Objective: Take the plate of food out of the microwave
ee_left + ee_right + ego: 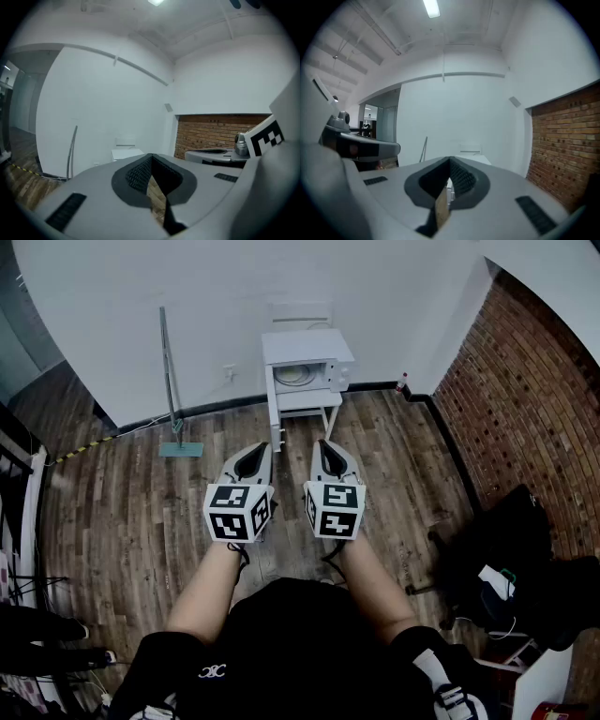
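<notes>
Microwave (pixel 305 374) sits well ahead on its stand (pixel 307 405); we're at the approach step. Left gripper (pixel 262 448) and right gripper (pixel 324 445) have fingers closed on nothing. Next we must walk up to its door.

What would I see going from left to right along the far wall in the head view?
flat mop → microwave → small bottle → brick wall
</notes>
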{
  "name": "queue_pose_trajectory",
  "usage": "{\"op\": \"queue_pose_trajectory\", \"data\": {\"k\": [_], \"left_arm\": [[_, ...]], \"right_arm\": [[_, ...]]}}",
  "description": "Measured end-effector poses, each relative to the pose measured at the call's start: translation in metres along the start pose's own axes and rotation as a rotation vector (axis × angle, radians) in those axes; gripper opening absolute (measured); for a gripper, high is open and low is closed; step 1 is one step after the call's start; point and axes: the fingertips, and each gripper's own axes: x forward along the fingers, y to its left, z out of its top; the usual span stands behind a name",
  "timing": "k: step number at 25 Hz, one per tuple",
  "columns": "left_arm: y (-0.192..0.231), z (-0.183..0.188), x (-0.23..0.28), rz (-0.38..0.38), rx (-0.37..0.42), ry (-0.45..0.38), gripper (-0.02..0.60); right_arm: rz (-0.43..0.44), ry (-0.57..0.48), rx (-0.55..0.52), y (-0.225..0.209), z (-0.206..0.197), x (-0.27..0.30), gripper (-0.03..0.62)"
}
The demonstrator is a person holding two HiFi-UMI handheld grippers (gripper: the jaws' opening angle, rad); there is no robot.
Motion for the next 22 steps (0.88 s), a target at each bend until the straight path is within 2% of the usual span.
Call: {"op": "queue_pose_trajectory", "data": {"k": [6,14,22], "left_arm": [[0.008,-0.003,-0.017,-0.009,0.006,-0.001,-0.005],[0.029,-0.021,-0.038,-0.049,-0.023,0.02,-0.005],[0.028,-0.037,-0.029,-0.095,-0.054,0.047,-0.005]], "right_arm": [[-0.016,-0.024,-0.001,0.019,0.003,-0.007,0.012],[-0.048,0.013,-0.012,0.052,-0.016,-0.019,0.012],[-0.117,0.071,-0.016,0.034,-0.036,-0.024,0.012]]}}
